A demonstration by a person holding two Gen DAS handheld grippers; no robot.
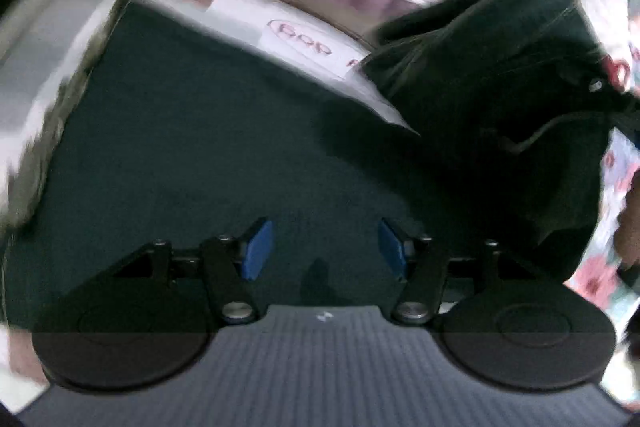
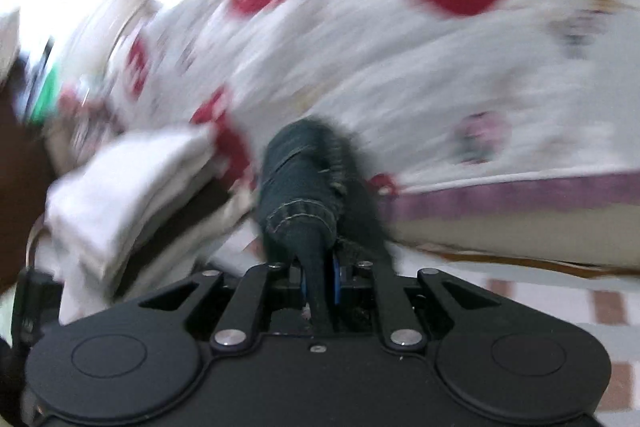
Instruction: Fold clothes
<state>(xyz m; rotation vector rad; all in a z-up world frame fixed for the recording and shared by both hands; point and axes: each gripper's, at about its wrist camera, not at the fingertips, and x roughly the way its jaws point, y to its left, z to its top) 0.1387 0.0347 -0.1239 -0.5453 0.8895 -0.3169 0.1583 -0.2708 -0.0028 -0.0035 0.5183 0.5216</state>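
Dark denim jeans spread flat below my left gripper, which stands open just above the cloth with nothing between its blue pads. A bunched part of the same dark garment is lifted at the right of the left wrist view. In the right wrist view, my right gripper is shut on a stitched hem of the dark jeans, which bulges forward out of the jaws. The view is blurred by motion.
A white sheet with red prints covers the bed under the clothes, with a purple border. Folded white cloth lies at the left. A tiled floor shows at the lower right. A printed white label lies beyond the jeans.
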